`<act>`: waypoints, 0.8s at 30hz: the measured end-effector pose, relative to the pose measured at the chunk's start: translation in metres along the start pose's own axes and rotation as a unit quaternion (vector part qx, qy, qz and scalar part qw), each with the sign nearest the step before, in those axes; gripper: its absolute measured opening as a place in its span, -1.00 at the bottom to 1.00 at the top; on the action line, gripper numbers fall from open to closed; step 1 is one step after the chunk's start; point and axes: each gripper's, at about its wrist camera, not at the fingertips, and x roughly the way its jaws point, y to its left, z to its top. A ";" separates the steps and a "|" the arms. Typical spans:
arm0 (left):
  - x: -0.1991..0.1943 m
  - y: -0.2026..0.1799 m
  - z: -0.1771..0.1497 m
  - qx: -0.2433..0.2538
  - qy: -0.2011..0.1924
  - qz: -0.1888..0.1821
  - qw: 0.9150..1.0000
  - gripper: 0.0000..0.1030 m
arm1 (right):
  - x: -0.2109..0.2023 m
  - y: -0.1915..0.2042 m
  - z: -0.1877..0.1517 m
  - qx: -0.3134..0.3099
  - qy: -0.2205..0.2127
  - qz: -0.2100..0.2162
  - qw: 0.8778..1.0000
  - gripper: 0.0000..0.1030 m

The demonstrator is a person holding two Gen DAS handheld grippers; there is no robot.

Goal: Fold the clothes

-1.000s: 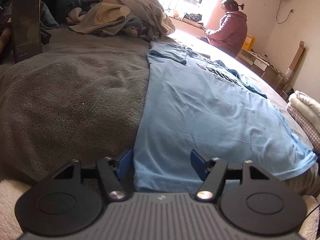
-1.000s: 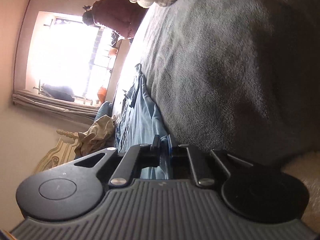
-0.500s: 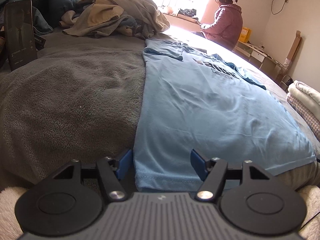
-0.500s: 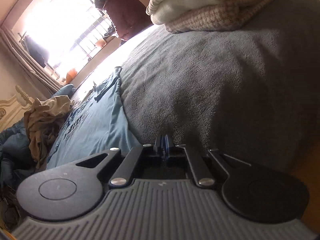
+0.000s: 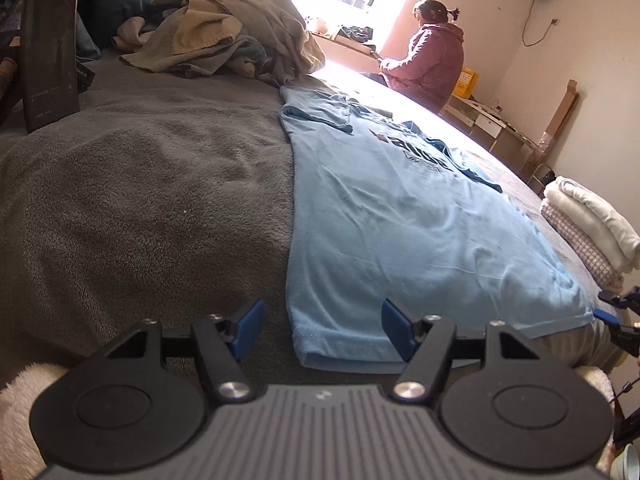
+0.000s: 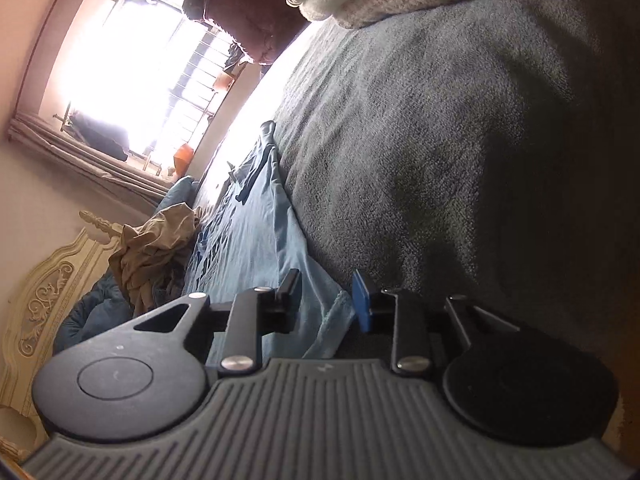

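A light blue T-shirt lies flat, print side up, on the grey blanket of a bed. My left gripper is open at the near edge, and the shirt's near left hem corner lies between its blue pads without touching them. My right gripper is at the other hem corner. Its jaws are opening, with that corner loose between them and not pressed. In the left wrist view, the right gripper shows at the far right by the shirt's hem.
A heap of tan and dark clothes lies at the head of the bed by a dark box. Folded white and knit items are stacked on the right. A person stands at the window. A carved headboard is on the left.
The right jaws, shut in both earlier frames, now stand apart around the hem corner, and that view has rolled. The left gripper stayed open and shifted slightly along the hem.
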 end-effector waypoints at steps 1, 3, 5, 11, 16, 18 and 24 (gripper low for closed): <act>0.001 0.000 0.001 0.007 0.001 -0.004 1.000 0.30 | 0.006 0.006 0.004 -0.012 0.006 0.000 1.000 -0.36; 0.007 -0.001 0.004 0.016 0.004 -0.009 1.000 0.30 | 0.019 0.014 0.013 -0.022 0.023 0.004 0.999 -0.23; 0.015 -0.002 0.007 0.021 0.009 -0.015 1.000 0.29 | 0.029 0.024 0.019 -0.038 0.031 0.002 0.999 -0.20; 0.035 0.000 0.011 -0.004 0.021 -0.034 0.999 0.07 | 0.049 0.029 0.032 -0.075 0.048 -0.030 0.996 -0.18; 0.027 0.012 0.004 -0.029 0.045 -0.060 0.997 -0.14 | 0.041 0.006 0.022 -0.028 0.109 0.018 0.993 -0.18; 0.031 0.020 0.006 -0.059 0.050 -0.070 0.995 -0.16 | 0.037 0.001 0.023 -0.018 0.115 0.029 0.993 -0.18; 0.042 0.035 0.012 -0.131 0.061 -0.089 0.986 -0.26 | 0.043 -0.006 0.031 0.000 0.114 0.047 0.992 -0.25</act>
